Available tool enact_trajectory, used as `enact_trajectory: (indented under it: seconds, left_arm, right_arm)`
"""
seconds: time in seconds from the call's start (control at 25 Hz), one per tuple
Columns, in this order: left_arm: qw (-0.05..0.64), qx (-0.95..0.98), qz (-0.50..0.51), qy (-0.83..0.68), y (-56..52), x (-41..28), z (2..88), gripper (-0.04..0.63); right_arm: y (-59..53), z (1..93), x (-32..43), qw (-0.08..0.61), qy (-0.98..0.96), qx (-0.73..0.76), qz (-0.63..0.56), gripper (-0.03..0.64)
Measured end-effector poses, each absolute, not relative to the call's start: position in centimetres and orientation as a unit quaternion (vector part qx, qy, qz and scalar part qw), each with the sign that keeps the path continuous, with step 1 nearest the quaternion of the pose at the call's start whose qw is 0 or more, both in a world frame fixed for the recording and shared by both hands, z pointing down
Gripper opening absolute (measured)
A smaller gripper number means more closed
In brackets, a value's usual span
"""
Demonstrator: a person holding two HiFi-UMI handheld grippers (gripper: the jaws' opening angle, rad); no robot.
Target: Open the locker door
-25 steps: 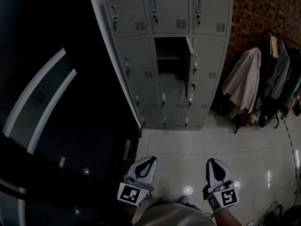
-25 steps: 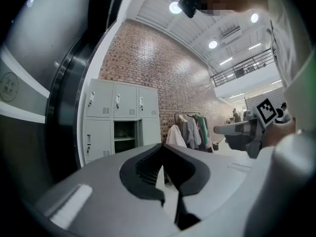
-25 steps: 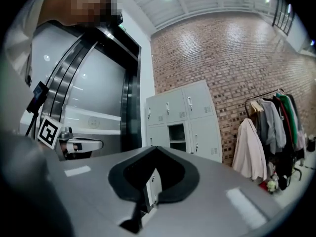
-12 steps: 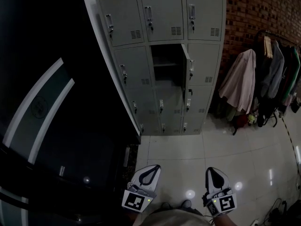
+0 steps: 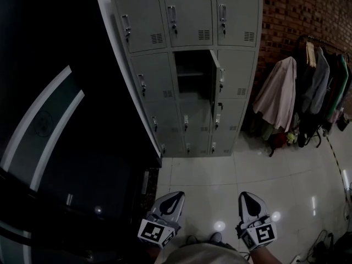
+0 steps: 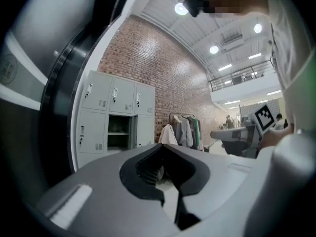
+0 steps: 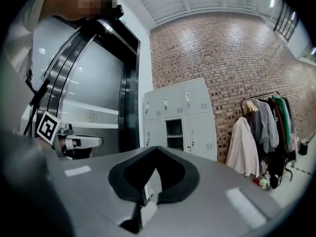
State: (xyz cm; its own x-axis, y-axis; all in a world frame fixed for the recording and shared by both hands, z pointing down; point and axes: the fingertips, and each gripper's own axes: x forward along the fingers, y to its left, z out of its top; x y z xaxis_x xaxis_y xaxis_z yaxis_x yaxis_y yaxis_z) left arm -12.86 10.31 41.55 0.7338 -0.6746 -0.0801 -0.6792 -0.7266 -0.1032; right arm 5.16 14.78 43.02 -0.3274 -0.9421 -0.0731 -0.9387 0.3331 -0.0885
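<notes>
A grey locker cabinet point(image 5: 187, 65) stands against the brick wall ahead. The door point(image 5: 212, 76) of the middle locker in the second row stands swung out to the right, showing a dark compartment point(image 5: 191, 70) with a shelf. The other doors are closed. My left gripper point(image 5: 176, 193) and right gripper point(image 5: 245, 194) hang low over the floor tiles, well short of the cabinet, both shut and empty. The left gripper view shows its jaws point(image 6: 163, 146) meeting, with the open compartment point(image 6: 118, 132) beyond. The right gripper point(image 7: 157, 148) is likewise closed below the lockers point(image 7: 180, 115).
A clothes rack with coats and jackets point(image 5: 305, 92) stands right of the lockers, against the brick wall point(image 5: 297, 15). A dark glass wall with pale stripes point(image 5: 49, 120) runs along the left. Glossy floor tiles point(image 5: 220, 172) lie between me and the cabinet.
The lockers have slid slightly left in the head view and both grippers sit a little lower. The jaws stay shut and the door stays swung out.
</notes>
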Motion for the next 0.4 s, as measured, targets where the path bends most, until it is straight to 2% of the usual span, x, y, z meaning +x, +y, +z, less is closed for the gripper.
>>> enact_trajectory:
  seconds: [0.08,0.24,0.4]
  left_arm:
    - [0.086,-0.924,0.042,0.371,9.3,-13.8,41.6,0.032]
    - [0.088,-0.911,-0.005,0.404,9.9,-15.0,42.8,0.032]
    - [0.1,-0.913,0.04,0.393,10.4,-14.5,42.0,0.032]
  right_arm:
    - [14.1,43.1,4.6,0.066,0.818,-0.571,0.001,0.0]
    - [14.4,43.5,3.0,0.052,0.829,-0.557,-0.02,0.0]
    - [15.2,42.7,2.8,0.047,0.834,-0.549,-0.025,0.0]
